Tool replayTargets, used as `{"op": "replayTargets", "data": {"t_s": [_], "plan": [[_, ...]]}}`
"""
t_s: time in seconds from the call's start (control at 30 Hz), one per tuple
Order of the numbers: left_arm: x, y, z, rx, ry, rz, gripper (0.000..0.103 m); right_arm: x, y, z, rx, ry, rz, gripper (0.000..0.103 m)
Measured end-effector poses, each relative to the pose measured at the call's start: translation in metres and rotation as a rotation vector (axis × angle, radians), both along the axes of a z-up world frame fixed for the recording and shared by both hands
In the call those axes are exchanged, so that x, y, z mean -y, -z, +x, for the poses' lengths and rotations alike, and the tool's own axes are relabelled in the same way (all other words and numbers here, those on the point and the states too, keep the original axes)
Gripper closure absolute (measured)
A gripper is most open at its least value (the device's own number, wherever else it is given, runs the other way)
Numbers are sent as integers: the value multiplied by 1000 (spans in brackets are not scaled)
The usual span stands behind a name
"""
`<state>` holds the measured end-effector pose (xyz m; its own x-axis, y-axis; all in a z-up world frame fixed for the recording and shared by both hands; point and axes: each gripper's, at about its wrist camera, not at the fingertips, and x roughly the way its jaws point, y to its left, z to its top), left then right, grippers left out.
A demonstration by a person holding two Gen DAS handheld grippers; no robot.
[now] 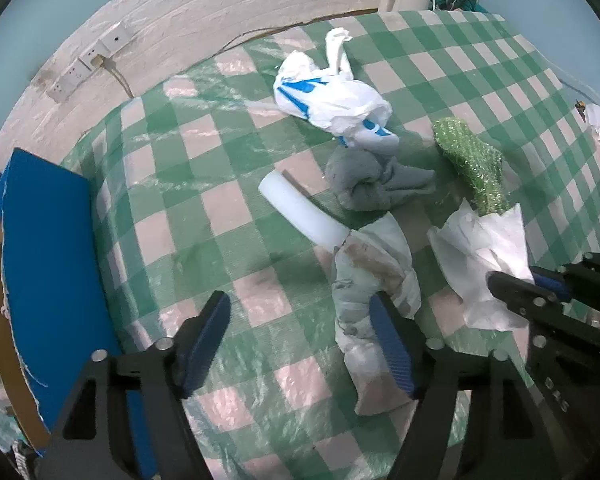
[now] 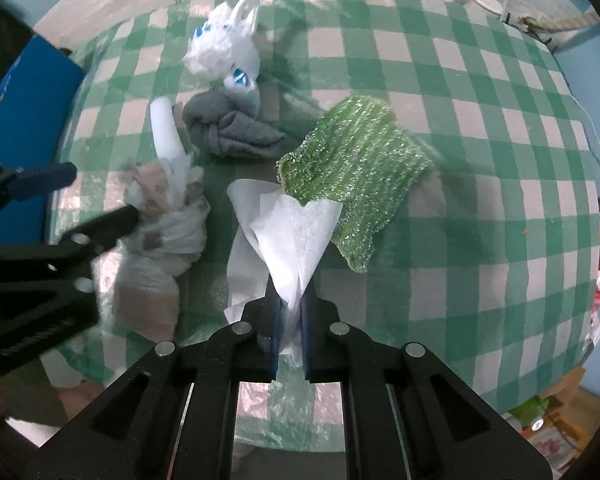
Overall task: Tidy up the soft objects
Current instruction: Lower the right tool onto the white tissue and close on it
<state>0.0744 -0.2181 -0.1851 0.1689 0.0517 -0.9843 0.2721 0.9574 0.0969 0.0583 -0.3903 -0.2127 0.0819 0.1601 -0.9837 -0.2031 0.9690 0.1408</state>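
Two hand-held grippers over the checked table [image 2: 460, 120]. Right hand-held gripper [image 2: 290, 312] clenched on a white tissue [image 2: 296, 232], which overlaps the green scouring cloth [image 2: 360, 168]. Left hand-held gripper [image 1: 300, 336] spread wide, one finger against, possibly touching, a soiled crumpled cloth [image 1: 372, 272]. Grey sock [image 1: 372, 180] near.

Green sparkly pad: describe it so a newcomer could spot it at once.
On the green-checked tablecloth, find the cluster of soft things near the middle. The green sparkly pad lies at its right edge, just beyond the white tissue pinched in the right gripper. It alone is glittery green; its neighbours are white or grey.
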Motion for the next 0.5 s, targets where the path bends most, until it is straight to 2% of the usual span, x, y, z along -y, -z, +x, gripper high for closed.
{"op": "replayTargets", "data": {"t_s": [0.2,0.5], "plan": [[9,3,-2,28,21,23,25,10,-7,1,18,11,8,96],[15,-6,-12,27,2,-79,25,1,-7,9,29,20,2,96]]}}
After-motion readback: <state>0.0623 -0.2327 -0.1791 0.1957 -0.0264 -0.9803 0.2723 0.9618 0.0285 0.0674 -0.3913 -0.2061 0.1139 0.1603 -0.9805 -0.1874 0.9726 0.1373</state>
